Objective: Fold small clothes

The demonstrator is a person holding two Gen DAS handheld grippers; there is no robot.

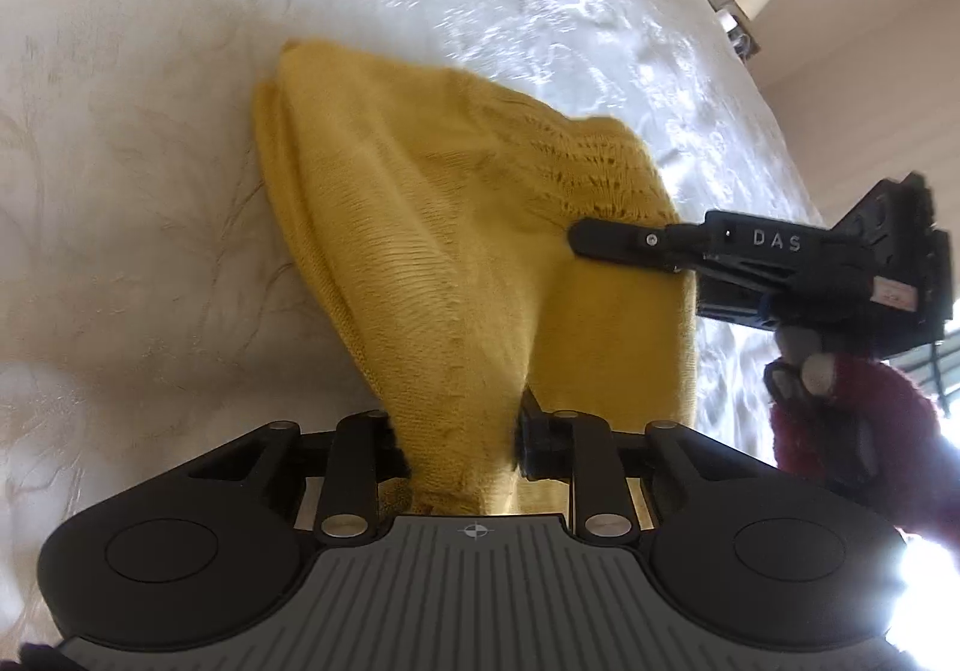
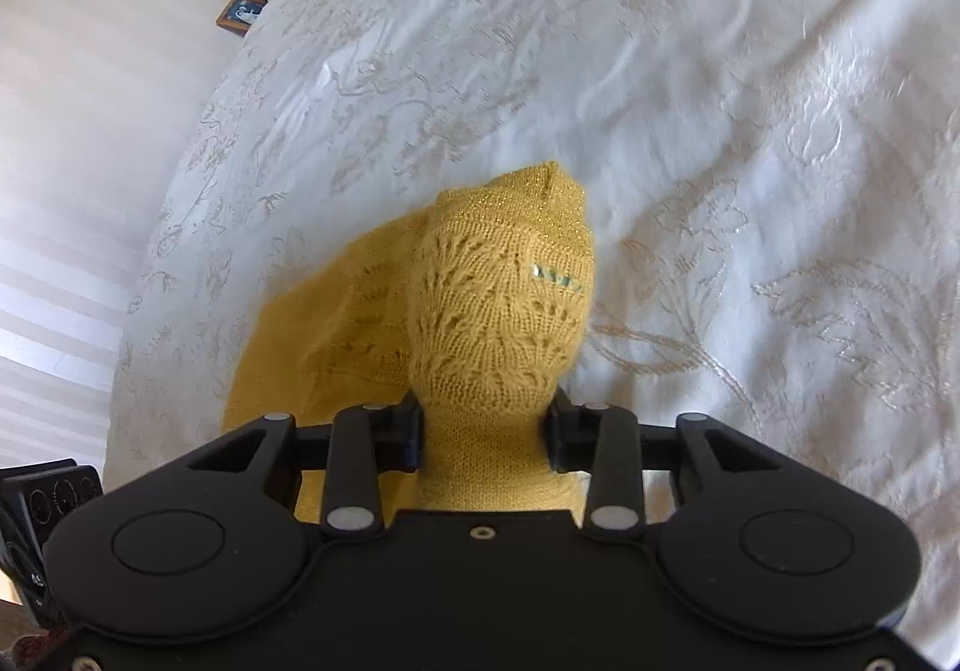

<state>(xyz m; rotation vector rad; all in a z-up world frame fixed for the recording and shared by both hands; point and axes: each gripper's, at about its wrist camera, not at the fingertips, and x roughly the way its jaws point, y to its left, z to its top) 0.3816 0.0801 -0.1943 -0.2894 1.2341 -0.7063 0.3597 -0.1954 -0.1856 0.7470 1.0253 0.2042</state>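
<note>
Right up against the left wrist camera, the left gripper is pinching a bunched strip of the yellow knit garment, with fabric squeezed tight between both fingers. From there the knit fans out and away across the white embroidered bedspread, one folded edge running along its left side. Over on the right side of that same view, the right gripper reaches in sideways, its black finger lying on the garment's lacy part, and you can see a hand in a fuzzy dark red sleeve holding it.

Same story from the right wrist camera: the right gripper has its fingers clamped on a thick fold of the yellow knit garment, lace pattern facing up. The rest of the knit slumps off to the left on the bedspread. Some small stuff sits along the striped wall at top left, too tiny to make out properly.
</note>
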